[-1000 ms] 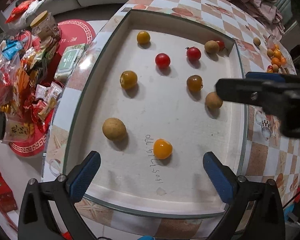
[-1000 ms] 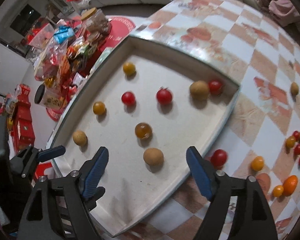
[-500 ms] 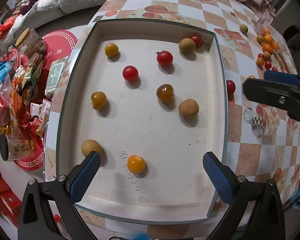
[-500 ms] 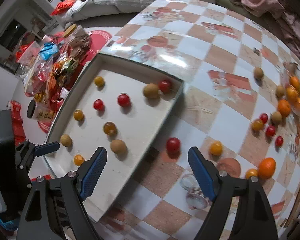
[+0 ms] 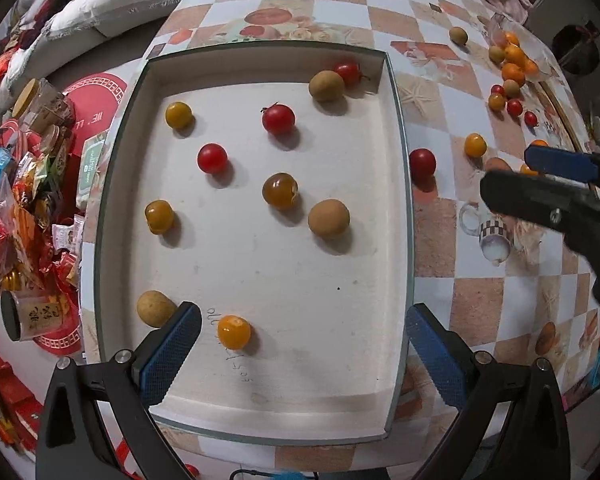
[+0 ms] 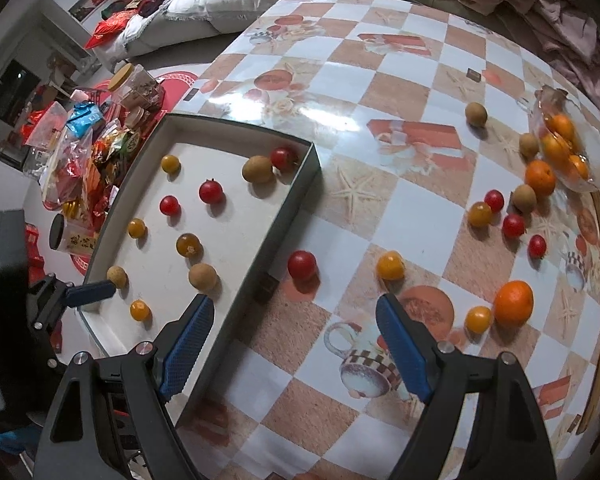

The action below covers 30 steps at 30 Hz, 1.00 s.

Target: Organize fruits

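Left wrist view: the left hand-held gripper (image 5: 302,346) hangs wide open and empty above a white tray (image 5: 400,216) holding scattered fruit.

Right wrist view: the right hand-held gripper (image 6: 294,346), open and empty, faces a red tomato (image 6: 302,265) on the tabletop (image 6: 400,208) just outside the tray; best straddled squarely and closed gently.

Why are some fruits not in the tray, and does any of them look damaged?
Many fruits lie loose on the table, like the red tomato just outside the tray. In the tray, one amber tomato looks split or bruised. Nothing is spilled.
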{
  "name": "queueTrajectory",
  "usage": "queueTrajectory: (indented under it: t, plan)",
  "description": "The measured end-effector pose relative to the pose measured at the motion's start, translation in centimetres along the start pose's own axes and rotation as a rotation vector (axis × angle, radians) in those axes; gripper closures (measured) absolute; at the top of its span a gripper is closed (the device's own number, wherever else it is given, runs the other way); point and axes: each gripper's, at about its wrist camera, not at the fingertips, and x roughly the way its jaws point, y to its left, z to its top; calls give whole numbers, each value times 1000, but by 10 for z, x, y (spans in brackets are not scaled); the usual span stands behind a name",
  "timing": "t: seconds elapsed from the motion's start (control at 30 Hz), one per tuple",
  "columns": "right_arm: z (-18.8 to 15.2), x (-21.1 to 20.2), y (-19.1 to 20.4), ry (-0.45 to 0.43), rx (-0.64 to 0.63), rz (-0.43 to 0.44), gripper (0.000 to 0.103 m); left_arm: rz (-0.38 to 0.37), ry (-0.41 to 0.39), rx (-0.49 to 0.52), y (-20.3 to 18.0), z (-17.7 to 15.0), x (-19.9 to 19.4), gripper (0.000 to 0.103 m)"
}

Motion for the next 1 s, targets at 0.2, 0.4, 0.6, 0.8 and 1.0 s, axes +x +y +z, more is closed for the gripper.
queueTrajectory:
  t: [0.2, 0.4, 0.6, 0.8, 1.0]
  plan:
    - [-6, -2, 3, 20, -11, -12, 17, 30, -11, 11, 0, -5, -7, 0]
    - [-13, -4, 13, 42, -22, -42, 3, 72, -7, 26, 1, -14, -13, 0]
    - [-22, -10, 23, 72, -17, -78, 0, 88, -45, 33, 4, -23, -32, 0]
    - [-24, -19, 32, 99, -9, -93, 0, 127, -22, 39, 7, -31, -42, 0]
    - [-24, -29, 44, 112, -5, -107, 0, 101, -13, 32, 15, -40, -49, 0]
